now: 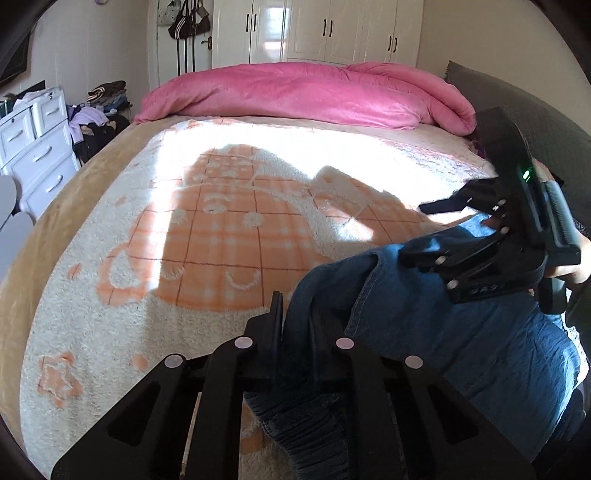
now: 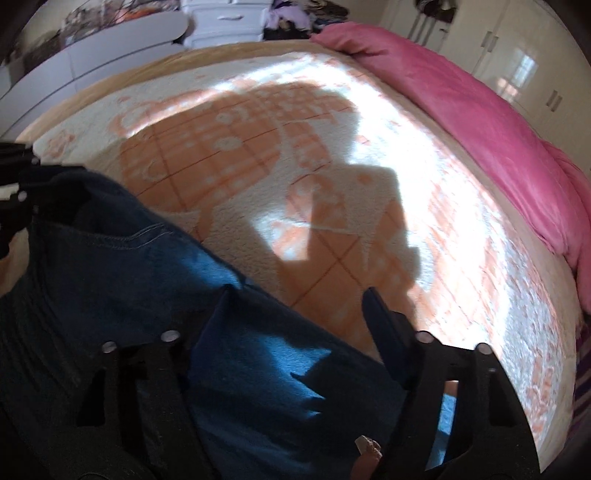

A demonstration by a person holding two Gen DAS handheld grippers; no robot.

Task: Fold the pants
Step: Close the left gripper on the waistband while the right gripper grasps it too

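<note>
Blue denim pants lie bunched at the near right of the bed. In the left wrist view my left gripper is shut on a fold of the pants near the ribbed dark waistband, which hangs below the fingers. A hand holds my right gripper over the far edge of the denim. In the right wrist view the pants run from the left under my right gripper. Its jaws stand apart with denim lying between them. The right finger sits clear of the cloth over the blanket.
The bed carries a fluffy white and orange checked blanket, partly in sunlight. A rolled pink duvet lies along the far side. A white dresser and a clothes pile stand at the left, and white wardrobes behind.
</note>
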